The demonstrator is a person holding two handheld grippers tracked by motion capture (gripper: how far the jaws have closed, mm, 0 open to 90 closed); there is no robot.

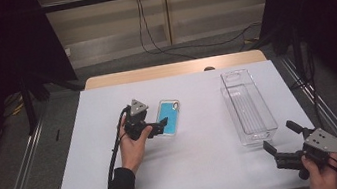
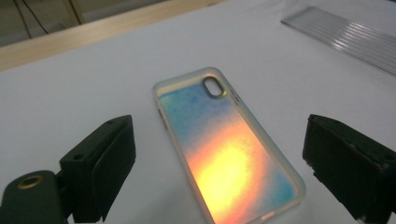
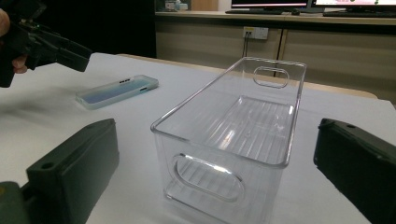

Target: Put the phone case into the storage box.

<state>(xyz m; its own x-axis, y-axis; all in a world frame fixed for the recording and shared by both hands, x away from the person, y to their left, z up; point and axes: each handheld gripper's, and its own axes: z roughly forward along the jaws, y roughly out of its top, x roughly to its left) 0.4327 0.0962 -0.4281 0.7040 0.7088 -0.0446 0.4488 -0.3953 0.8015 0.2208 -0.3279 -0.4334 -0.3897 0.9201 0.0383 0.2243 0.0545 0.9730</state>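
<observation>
A translucent phone case [image 1: 169, 117] with a blue back lies flat on the white table sheet [image 1: 197, 166], left of centre. In the left gripper view the phone case [image 2: 224, 144] glows blue and orange between the two spread jaws. My left gripper [image 1: 160, 125] hovers open at the case's near-left edge and holds nothing. A clear plastic bin [image 1: 248, 105] stands empty at the right. My right gripper [image 1: 279, 139] is open just in front of the bin's near end; the clear bin [image 3: 233, 135] sits between its jaws, untouched. The phone case [image 3: 116, 92] lies farther off.
The wooden table edge [image 1: 173, 68] runs along the back. Metal rails [image 1: 18, 182] flank the table on both sides. Dark curtains and cables stand behind. In the right gripper view the left gripper [image 3: 42, 44] shows at top left.
</observation>
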